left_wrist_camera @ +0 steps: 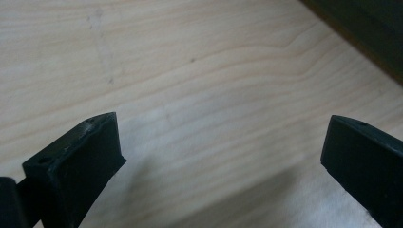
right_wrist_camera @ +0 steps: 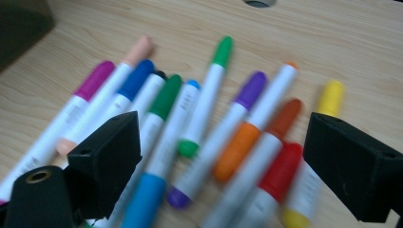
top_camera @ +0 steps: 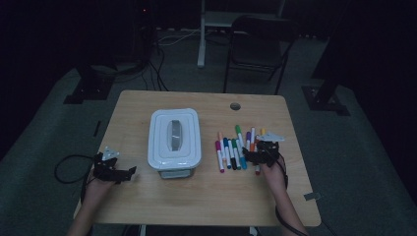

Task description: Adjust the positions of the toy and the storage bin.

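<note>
The right gripper (right_wrist_camera: 221, 156) hangs wide open over the markers (right_wrist_camera: 199, 123), its jaws spread across several barrels and closed on none. To pick one cleanly, I judge it best to single out a marker at the fringe of the pile, such as the yellow-capped marker (right_wrist_camera: 328, 102), narrow the jaws over its barrel alone, and close squarely across its middle so that it does not roll or drag a neighbour. The markers lie fanned near the right edge of the table (top_camera: 206, 196), beside the closed white box (top_camera: 174, 140) at its centre. The left gripper (left_wrist_camera: 221, 156) is also wide open and holds nothing, low over bare wood near the left edge. Small print runs along the white barrels but is too blurred to read; no brand can be made out.
</note>
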Available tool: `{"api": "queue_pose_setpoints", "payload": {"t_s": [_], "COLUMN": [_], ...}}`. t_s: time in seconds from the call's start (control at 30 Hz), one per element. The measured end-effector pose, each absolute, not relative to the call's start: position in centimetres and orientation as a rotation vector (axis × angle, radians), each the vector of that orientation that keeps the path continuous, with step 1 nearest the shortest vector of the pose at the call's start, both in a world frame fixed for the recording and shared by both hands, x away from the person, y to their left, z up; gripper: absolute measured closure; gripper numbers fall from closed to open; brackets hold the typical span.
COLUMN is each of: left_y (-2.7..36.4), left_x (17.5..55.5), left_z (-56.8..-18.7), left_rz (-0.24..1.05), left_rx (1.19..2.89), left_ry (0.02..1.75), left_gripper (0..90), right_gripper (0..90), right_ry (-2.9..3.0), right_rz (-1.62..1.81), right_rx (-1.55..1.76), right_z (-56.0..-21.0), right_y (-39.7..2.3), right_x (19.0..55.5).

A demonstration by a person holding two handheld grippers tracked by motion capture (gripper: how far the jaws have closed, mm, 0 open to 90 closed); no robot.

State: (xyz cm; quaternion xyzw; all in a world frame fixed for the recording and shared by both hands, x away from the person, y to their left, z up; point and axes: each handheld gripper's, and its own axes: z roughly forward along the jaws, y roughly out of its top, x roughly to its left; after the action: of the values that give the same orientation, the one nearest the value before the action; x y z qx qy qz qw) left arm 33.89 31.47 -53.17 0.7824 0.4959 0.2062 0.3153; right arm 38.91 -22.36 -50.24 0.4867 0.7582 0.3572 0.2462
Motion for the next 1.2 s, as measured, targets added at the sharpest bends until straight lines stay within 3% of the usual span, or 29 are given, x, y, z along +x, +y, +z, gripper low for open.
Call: {"api": "queue_pose_setpoints", "payload": {"t_s": [0.77, 1.2], "left_y": [28.1, 25.9], "left_x": [40.7, 42.0], "left_z": [-52.0, -51.5], "left_rz": [0.588, 0.584], "left_rx": [2.04, 2.055], "left_ry": [1.27, 1.225], "left_gripper": [0.6, 0.6], "right_gripper": [13.9, 14.8], "right_ry": [2.2, 2.29], "right_rz": [1.012, 1.11], "right_rx": [1.216, 1.157], "right_z": [-50.5, -50.1], "right_y": [-11.1, -7.6], "right_x": [43.6, 43.0]}}
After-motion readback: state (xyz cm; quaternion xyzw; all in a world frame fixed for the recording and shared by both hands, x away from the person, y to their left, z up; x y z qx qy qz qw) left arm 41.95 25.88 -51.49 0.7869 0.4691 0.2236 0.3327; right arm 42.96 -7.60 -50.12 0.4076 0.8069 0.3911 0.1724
